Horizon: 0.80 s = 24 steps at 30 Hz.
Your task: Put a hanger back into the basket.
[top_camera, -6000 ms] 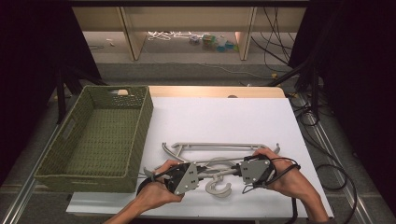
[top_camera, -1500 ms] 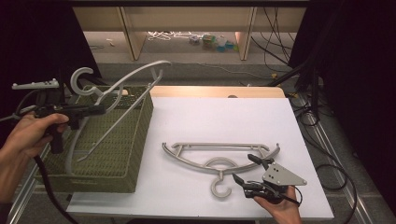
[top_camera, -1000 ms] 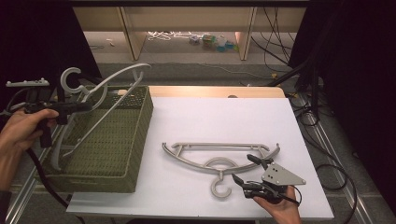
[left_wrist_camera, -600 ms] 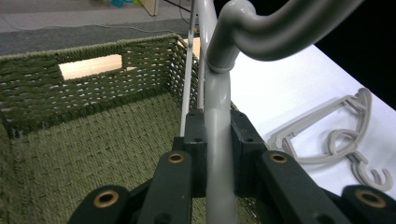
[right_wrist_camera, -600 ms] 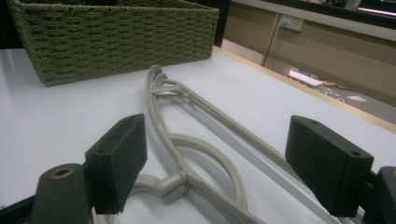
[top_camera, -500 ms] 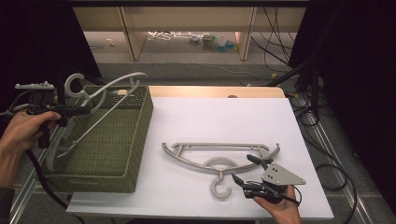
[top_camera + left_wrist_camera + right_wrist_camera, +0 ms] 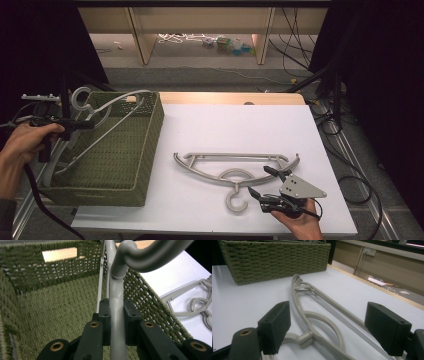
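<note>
My left gripper [image 7: 75,124] is shut on the neck of a grey plastic hanger [image 7: 107,127], which hangs tilted inside the green woven basket [image 7: 145,150] at the table's left. In the left gripper view the hanger's neck [image 7: 116,315] is clamped between the black pads, with the basket floor [image 7: 50,307] below. Another grey hanger [image 7: 235,162] lies flat on the white table. My right gripper [image 7: 260,181] stands open at the front right, just beside that hanger's hook. In the right gripper view the flat hanger [image 7: 322,315] runs between the wide-apart jaws, untouched.
The white table top [image 7: 225,125] stretches behind the flat hanger. The basket's woven wall [image 7: 274,260] rises at the left. Black cables [image 7: 350,170] hang past the table's right edge. A low shelf [image 7: 200,30] stands on the floor beyond the table.
My left hand has come down with the hanger, sinking it deeper into the basket. The right gripper and the flat hanger have not moved.
</note>
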### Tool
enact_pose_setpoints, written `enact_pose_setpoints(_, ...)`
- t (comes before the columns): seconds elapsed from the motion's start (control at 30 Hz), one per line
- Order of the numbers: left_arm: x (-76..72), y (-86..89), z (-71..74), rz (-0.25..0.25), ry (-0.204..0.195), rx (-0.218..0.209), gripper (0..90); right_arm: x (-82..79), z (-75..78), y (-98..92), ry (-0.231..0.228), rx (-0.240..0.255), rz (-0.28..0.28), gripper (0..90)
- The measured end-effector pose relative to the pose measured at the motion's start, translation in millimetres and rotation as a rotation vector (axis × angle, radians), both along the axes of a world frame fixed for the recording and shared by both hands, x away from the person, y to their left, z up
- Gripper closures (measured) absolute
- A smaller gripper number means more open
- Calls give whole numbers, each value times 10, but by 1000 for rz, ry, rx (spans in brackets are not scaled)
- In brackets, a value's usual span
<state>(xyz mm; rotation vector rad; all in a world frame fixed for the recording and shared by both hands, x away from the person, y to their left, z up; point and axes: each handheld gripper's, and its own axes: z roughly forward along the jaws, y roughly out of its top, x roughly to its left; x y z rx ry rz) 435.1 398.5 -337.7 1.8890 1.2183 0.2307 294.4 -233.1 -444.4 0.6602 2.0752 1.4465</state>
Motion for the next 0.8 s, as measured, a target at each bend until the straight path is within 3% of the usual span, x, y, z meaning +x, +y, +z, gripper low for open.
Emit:
enact_pose_setpoints(0.1, -3, -11, -29, -9, 4, 1, 793, 3, 0, 0, 1, 6, -2, 218)
enact_pose_setpoints(0.4, 42, -149, -130, -28, 44, 62, 792, 9, -6, 3, -2, 7, -2, 217)
enact_pose_setpoints(0.43, 56, -149, -148, -44, 56, 83, 792, 8, -7, 2, -2, 10, -10, 215)
enact_pose_setpoints(0.53, 94, -158, -212, -37, 50, 73, 792, 4, -5, 1, -1, 13, -5, 211)
enact_pose_setpoints(0.57, 108, -146, -230, -48, 55, 93, 792, 5, -4, 1, 0, 14, -6, 209)
enact_pose_setpoints(0.63, 116, -156, -254, -42, 61, 93, 792, 6, -5, 0, 0, 15, -7, 205)
enact_pose_setpoints(0.7, 126, -201, -308, -24, 93, 73, 791, 5, -5, -3, -3, 18, -10, 195)
enact_pose_setpoints(0.73, 153, -218, -359, -31, 111, 107, 790, 7, -1, -13, 0, 17, -6, 190)
enact_pose_setpoints(0.8, 164, -227, -381, -36, 120, 123, 792, 4, 1, -14, 7, 23, -12, 182)
